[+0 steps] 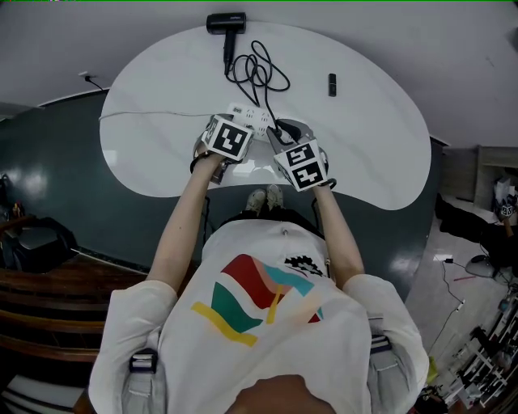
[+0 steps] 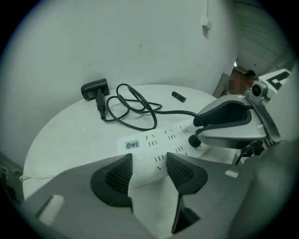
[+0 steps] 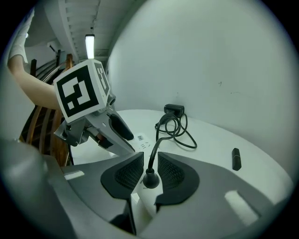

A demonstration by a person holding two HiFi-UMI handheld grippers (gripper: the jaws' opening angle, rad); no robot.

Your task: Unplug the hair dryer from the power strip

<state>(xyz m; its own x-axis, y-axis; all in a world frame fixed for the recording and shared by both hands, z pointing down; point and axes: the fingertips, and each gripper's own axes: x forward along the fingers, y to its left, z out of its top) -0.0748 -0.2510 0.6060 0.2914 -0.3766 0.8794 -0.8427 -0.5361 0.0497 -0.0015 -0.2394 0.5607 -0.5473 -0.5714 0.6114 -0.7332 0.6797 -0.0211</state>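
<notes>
- Hair dryer (image 1: 226,23) lies well beyond power strip (image 2: 161,140), cord (image 1: 263,73) looped between.
- My L gripper (image 2: 149,161) pinches the power strip's near end.
- My R gripper (image 3: 150,158): jaws closing round plug (image 3: 150,179), which sits in the power strip.

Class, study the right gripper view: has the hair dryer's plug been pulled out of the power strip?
No: the plug sits in the power strip, between the closing jaws of the right gripper.
</notes>
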